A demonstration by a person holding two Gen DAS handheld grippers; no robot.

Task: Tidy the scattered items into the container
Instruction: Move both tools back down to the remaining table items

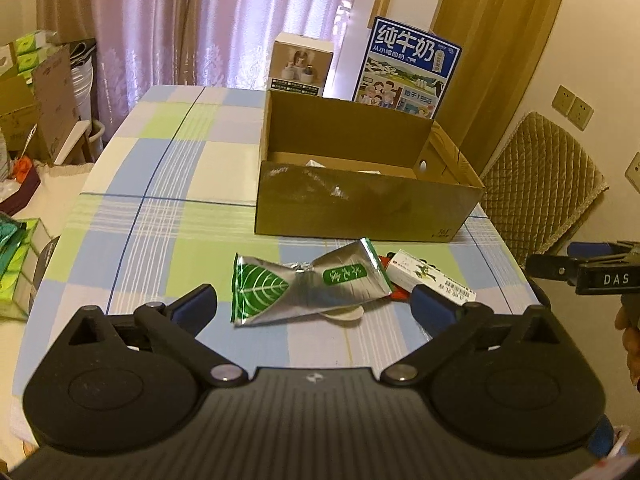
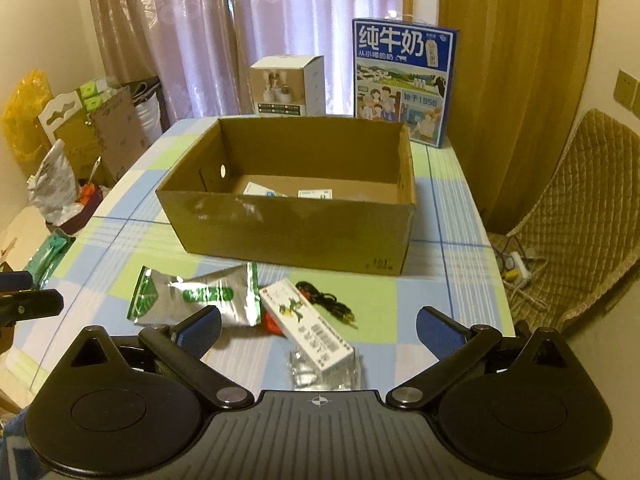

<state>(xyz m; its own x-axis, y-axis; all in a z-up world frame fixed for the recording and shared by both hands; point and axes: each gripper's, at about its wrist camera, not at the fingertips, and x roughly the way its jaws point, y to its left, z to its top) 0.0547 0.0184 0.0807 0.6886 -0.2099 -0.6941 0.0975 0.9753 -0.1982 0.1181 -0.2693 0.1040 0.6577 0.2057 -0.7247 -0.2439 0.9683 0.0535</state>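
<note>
An open cardboard box (image 1: 360, 208) (image 2: 296, 232) stands on the checked table, with small white packets on its floor. In front of it lie a crumpled silver and green foil pouch (image 1: 304, 288) (image 2: 192, 300), a white medicine carton (image 1: 432, 276) (image 2: 308, 328), a black cable (image 2: 328, 300), something red (image 2: 272, 324), a clear wrapper (image 2: 324, 372) and a pale round disc (image 1: 344, 314). My left gripper (image 1: 316, 302) hovers open over the pouch, touching nothing. My right gripper (image 2: 318, 326) is open above the carton, its fingers apart from it.
A blue milk carton box (image 2: 404, 80) and a small white product box (image 2: 286, 86) stand behind the cardboard box. A quilted chair (image 2: 576, 216) sits right of the table. Cartons and bags (image 2: 80, 140) crowd the left side, and green tissue packs (image 1: 16, 264) lie nearby.
</note>
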